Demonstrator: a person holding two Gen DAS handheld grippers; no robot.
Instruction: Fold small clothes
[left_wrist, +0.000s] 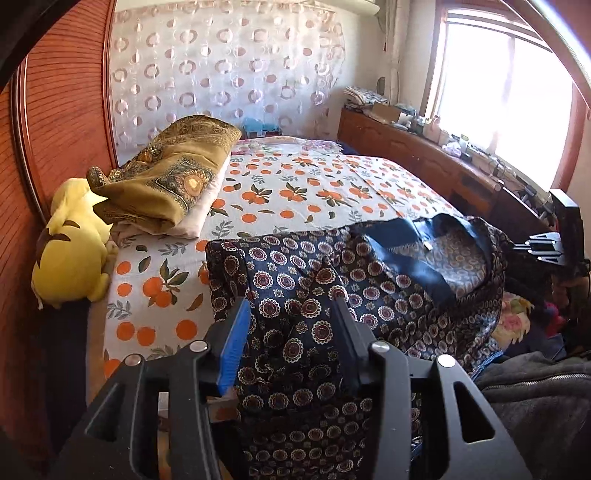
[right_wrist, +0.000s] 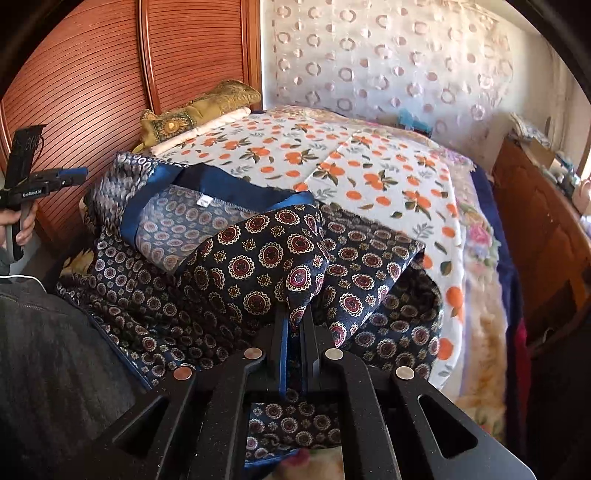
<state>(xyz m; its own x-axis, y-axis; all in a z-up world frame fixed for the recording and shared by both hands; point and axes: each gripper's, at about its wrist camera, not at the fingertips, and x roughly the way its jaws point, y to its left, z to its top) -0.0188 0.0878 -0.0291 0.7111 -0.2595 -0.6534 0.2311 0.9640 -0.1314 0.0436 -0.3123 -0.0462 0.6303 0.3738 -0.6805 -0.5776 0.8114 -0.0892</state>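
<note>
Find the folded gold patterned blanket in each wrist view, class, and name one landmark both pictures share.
Left wrist view: the gold patterned blanket lies at centre left, on a white folded cloth beside the yellow plush toy.
Right wrist view: the gold patterned blanket sits upper left, against the wooden slatted panel.
Shared landmark: the orange-print bedspread.

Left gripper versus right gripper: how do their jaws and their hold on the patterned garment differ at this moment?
The left gripper has its jaws apart, with the navy patterned garment lying loose between them; the right gripper is shut, pinching a fold of that garment. The left gripper's blue pad stands clear of the cloth, whereas the right gripper's is pressed against it. Both point down over the same garment on the bed.
</note>
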